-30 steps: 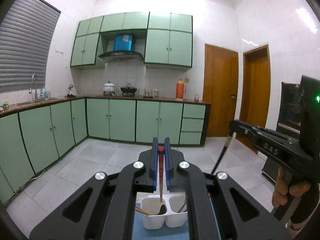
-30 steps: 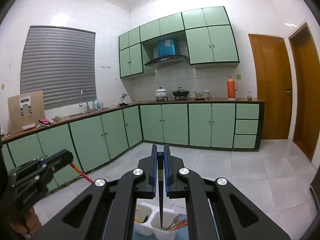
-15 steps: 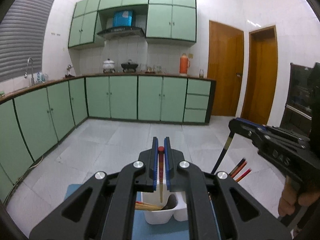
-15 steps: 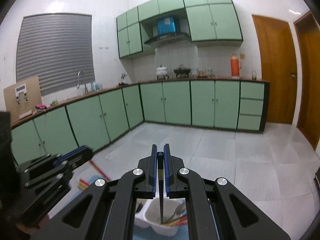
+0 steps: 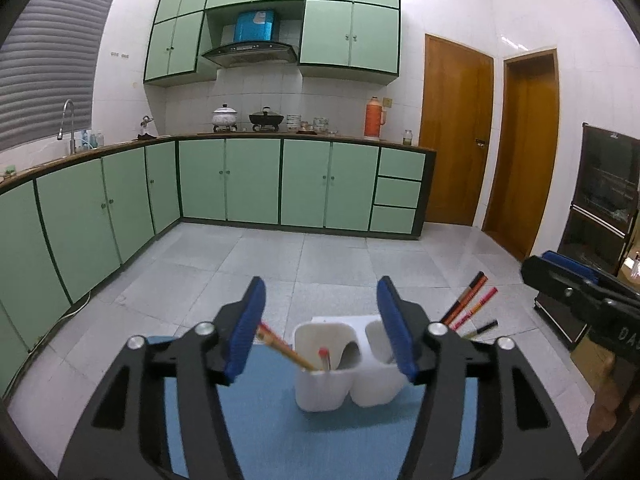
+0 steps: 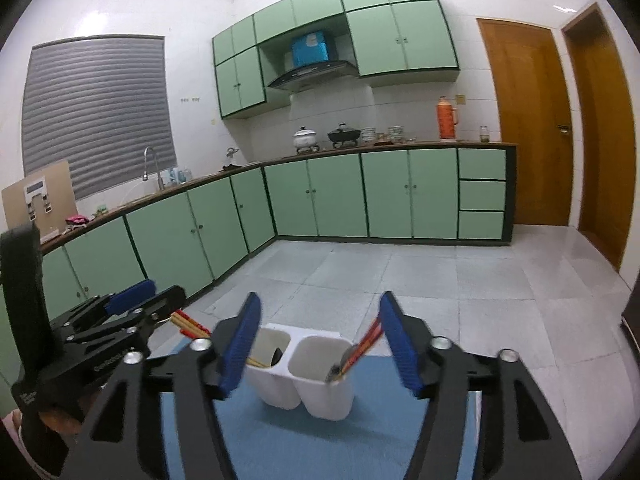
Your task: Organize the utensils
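Here, both tongs gaped wide and empty above the caddy.
Below and between the left gripper point(image 5: 320, 326) and right gripper point(image 6: 318, 338) sat the 2-cup white holder point(image 6: 304, 376), chopsticks point(image 6: 362, 346) leaning outward; a careless withdrawal could snag one and likely tip it.

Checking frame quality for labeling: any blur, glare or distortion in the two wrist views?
Left wrist view: strong fisheye bending, dark corner vignette, bright ceiling glare top right; holder and chopsticks slightly soft. Right wrist view: same curvature and vignette; left gripper at the edge, right gripper pads slightly smeared.
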### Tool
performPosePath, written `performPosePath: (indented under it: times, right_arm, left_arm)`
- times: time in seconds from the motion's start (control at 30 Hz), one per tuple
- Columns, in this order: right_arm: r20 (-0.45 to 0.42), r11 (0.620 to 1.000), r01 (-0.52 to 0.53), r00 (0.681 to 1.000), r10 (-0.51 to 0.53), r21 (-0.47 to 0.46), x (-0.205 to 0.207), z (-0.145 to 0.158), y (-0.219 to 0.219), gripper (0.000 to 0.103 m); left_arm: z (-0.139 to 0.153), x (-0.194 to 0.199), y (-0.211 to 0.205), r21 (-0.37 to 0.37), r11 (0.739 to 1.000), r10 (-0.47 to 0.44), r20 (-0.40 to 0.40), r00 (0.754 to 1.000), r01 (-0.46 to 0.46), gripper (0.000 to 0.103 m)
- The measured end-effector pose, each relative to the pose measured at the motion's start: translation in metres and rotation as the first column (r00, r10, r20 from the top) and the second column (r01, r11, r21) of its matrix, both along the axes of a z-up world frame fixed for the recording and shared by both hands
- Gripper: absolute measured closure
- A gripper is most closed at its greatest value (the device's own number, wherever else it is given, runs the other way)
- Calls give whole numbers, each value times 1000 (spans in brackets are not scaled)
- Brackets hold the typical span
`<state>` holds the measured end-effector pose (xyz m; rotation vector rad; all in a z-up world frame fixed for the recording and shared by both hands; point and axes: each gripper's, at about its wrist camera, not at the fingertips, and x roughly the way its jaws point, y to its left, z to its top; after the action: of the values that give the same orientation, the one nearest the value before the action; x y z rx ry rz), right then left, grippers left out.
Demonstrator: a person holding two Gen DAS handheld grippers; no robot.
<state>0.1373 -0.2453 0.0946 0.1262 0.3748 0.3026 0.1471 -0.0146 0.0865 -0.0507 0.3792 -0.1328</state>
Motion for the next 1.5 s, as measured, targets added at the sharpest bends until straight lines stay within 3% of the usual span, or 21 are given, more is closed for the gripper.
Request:
performPosePath:
  times: [0.13, 0.27, 0.47, 0.9, 1.5]
  right_arm:
    - [-19, 1000, 10, 1000, -10, 12, -22, -2, -3, 39]
    - [-40, 1000, -11, 999, 11, 2, -43, -9, 3, 22]
    - [-59, 999, -43, 997, 43, 4, -69, -14, 11, 6]
    - [-62, 999, -43, 997, 43, 3, -98, -11, 15, 6]
    - [-57, 999, -43, 997, 43, -5, -110, -6, 10, 6]
  left_arm:
    - [1, -23, 2, 6, 1000, 7, 0, 1000, -7, 35]
    - [2, -44, 3, 8, 1000, 1, -9, 1000, -1, 29]
    - [2, -71, 3, 13, 1000, -1, -10, 1000, 1, 17]
    - [5, -113, 6, 30, 1000, 2, 8, 1000, -2, 11]
    - [7, -129, -3, 37, 999, -18, 25, 1000, 17, 9]
